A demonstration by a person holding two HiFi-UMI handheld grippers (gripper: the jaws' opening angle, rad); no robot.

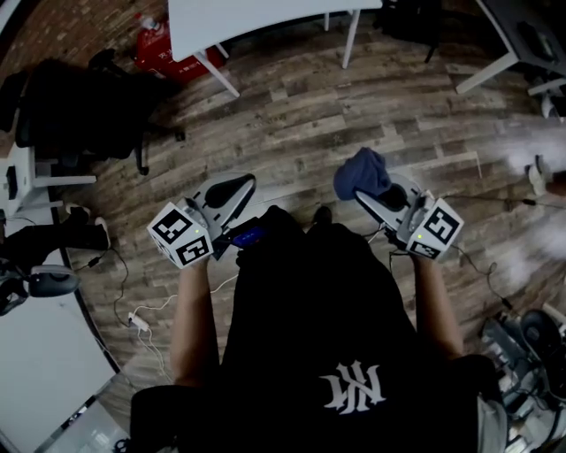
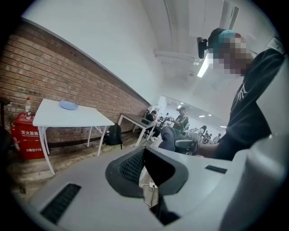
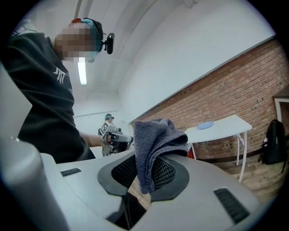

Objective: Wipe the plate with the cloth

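My right gripper (image 1: 367, 196) is shut on a dark blue-grey cloth (image 1: 361, 172), held at waist height over the wooden floor. In the right gripper view the cloth (image 3: 156, 135) bunches up above the jaws of the right gripper (image 3: 149, 159). My left gripper (image 1: 240, 186) is held level with it, shut, with nothing between its tips (image 2: 143, 151). A light blue plate (image 2: 68, 104) lies on a white table (image 2: 58, 118) by the brick wall, well away from both grippers. The plate (image 3: 205, 125) also shows small in the right gripper view.
The white table (image 1: 221, 26) stands ahead, with a red box (image 1: 164, 49) beside its left leg. A black chair with bags (image 1: 80, 106) is to the left. Cables (image 1: 141, 318) trail on the floor. A backpack (image 3: 271, 144) leans by the wall.
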